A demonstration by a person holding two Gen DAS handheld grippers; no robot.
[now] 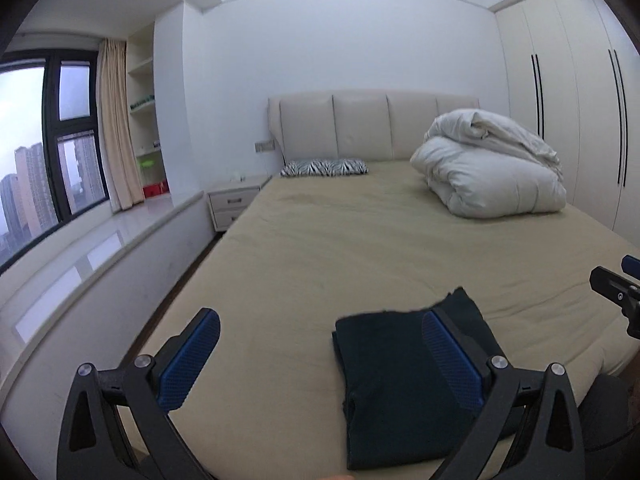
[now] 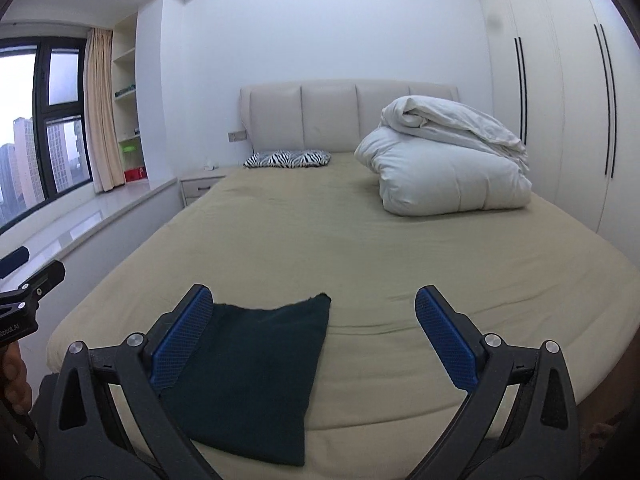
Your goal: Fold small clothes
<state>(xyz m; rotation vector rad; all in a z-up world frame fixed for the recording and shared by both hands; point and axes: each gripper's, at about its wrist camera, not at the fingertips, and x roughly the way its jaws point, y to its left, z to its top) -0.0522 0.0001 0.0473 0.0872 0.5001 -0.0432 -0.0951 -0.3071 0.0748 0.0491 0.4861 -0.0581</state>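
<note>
A folded dark green garment (image 1: 404, 392) lies flat on the beige sheet of the bed (image 1: 340, 248), near its foot edge. The left gripper (image 1: 320, 356) hovers above the bed with its blue-padded fingers (image 1: 188, 364) spread wide apart and nothing between them; the garment sits beneath and behind its right finger. The right gripper (image 2: 314, 340) is likewise held off the bed, fingers (image 2: 446, 340) wide apart and gripping nothing, the garment showing below its left finger. Farther up the bed a bundled white duvet (image 1: 492, 168) rests on the right side, and a zebra-print pillow (image 1: 324, 168) lies against the cream headboard (image 1: 372, 124). A white nightstand (image 1: 234, 202) stands beside the bed
</note>
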